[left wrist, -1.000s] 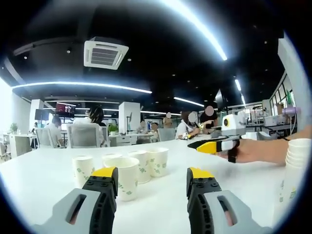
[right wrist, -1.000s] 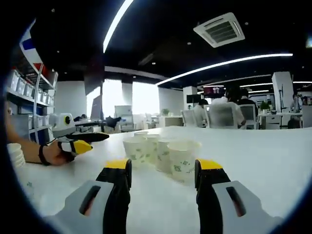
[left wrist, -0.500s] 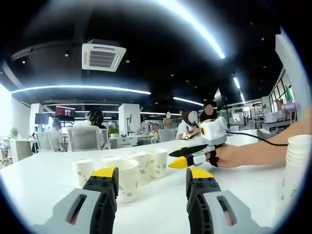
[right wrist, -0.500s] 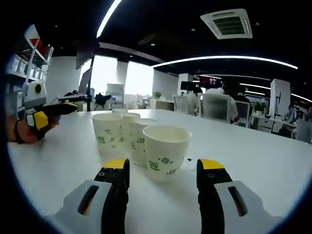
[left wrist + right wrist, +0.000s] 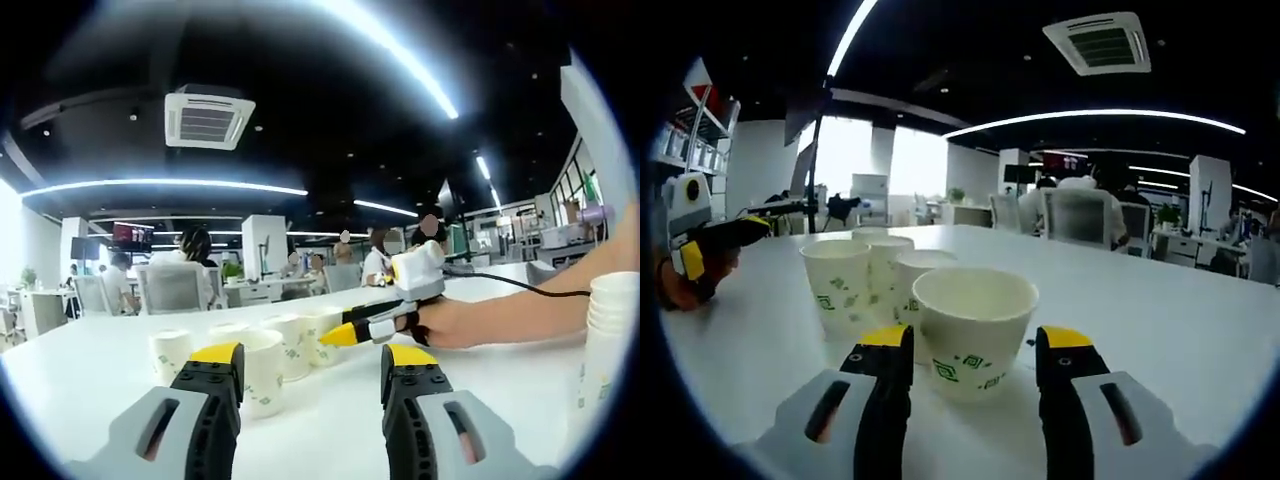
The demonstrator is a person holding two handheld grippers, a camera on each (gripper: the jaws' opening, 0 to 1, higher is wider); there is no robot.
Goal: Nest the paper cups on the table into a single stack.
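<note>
in the left gripper view, the left gripper [image 5: 310, 365] is held released above the white table [image 5: 90, 375], just short of the loose paper cups [image 5: 265, 355]. the right gripper [image 5: 335, 333] is seen reaching in over that cluster, so a clash of the two tools is a risk. a nested stack [image 5: 608, 330] is seen at the right edge.

in the right gripper view, the right gripper [image 5: 965, 350], also released, is set around the nearest cup [image 5: 973, 325]; its thin wall could be crushed, or neighbouring cups toppled. bare table is left to the right.
</note>
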